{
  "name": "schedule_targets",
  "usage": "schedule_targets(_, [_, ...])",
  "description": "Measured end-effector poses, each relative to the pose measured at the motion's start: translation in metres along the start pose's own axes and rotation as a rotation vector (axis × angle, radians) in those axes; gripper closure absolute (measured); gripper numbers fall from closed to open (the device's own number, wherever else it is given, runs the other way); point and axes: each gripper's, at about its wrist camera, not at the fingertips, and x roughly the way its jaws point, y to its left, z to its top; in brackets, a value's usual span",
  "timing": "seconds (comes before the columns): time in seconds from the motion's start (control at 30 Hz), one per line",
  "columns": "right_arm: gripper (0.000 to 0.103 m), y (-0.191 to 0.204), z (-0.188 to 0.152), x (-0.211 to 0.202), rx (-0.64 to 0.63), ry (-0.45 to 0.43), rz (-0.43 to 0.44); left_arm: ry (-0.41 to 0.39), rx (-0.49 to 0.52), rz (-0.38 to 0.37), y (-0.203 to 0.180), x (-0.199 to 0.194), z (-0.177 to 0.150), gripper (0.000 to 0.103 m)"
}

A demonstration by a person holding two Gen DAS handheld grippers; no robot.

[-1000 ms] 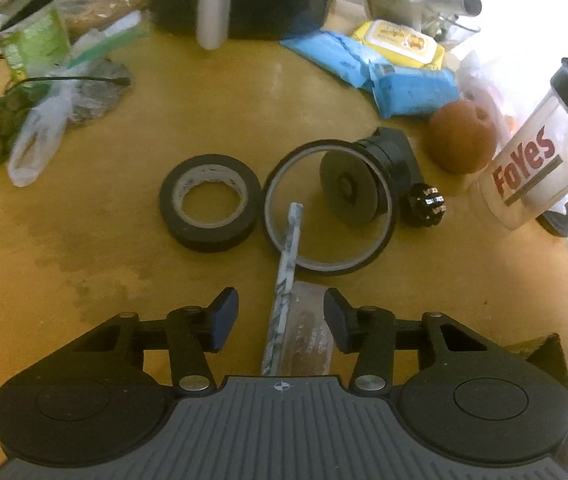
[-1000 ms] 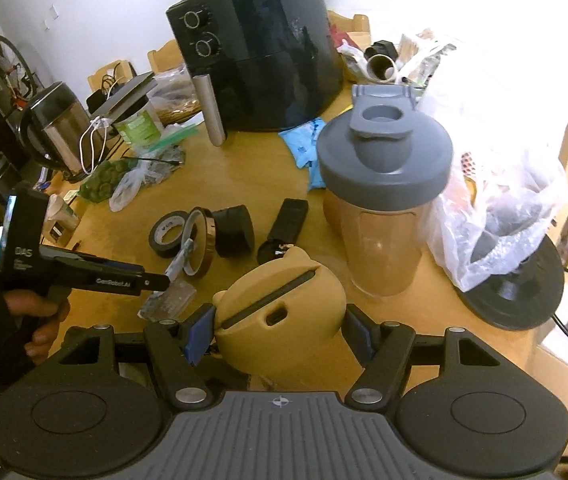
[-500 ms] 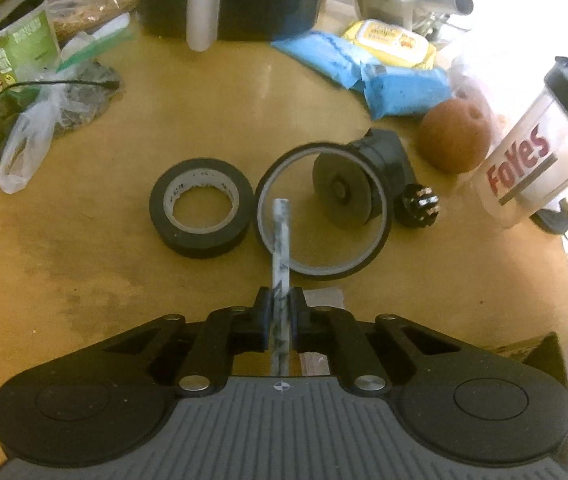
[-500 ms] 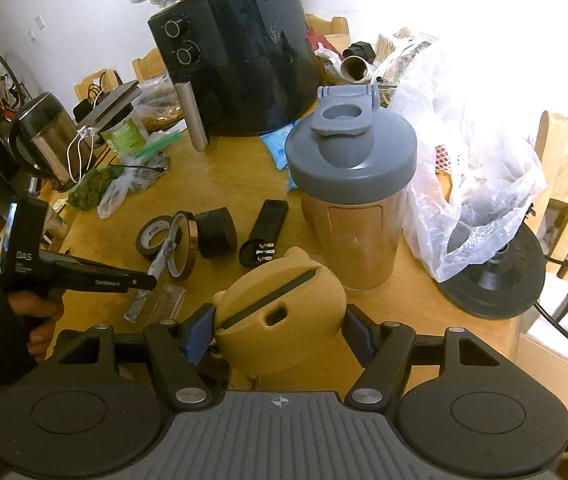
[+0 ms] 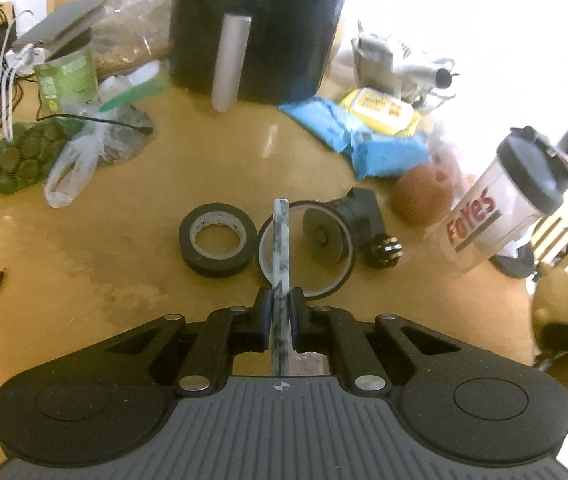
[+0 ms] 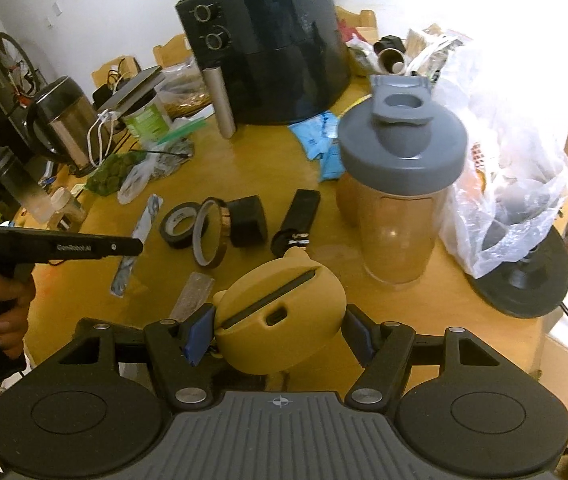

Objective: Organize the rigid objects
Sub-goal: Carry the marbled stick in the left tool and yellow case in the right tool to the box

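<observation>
The left gripper (image 5: 280,312) is clamped on a flat marbled stick (image 5: 280,248), pinching it edge-on near its lower end so the long blade points straight ahead between the fingers; held by the thin faces like this, it probably will not twist as it is carried. In the right wrist view the stick (image 6: 136,240) hangs clear of the wooden table (image 6: 268,168), tilted, with most of its length beyond the gripper. Just ahead of the left gripper lie a black tape roll (image 5: 217,240) to the left and a thin amber ring (image 5: 303,252) straight on, with a black cylinder (image 5: 347,220) lying against the ring's far side and a small knurled knob (image 5: 387,251) to the right. A clear packet (image 6: 192,296) lies on the table below it. The right gripper (image 6: 280,332) is closed around a tan bear-shaped case (image 6: 280,320), gripped across its widest part, likely so the rounded shell cannot slip. Ahead and to its right stands a shaker bottle (image 6: 399,184); farther off sits a black air fryer (image 6: 268,40). Both tools hold their loads aloft, so sorting looks midway.
</observation>
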Motion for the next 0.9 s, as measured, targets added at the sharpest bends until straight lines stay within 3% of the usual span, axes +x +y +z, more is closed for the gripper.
schedule_targets(0.57, [0.032,0.031,-0.02,-0.003,-0.005,0.012,0.044,-0.054,-0.014,-0.094,-0.016,-0.071,-0.037,0.093])
schedule_targets(0.9, [0.032,0.041,-0.03,-0.012,-0.014,-0.001,0.043,0.002,0.117,-0.137,-0.043,-0.075,-0.077,0.093])
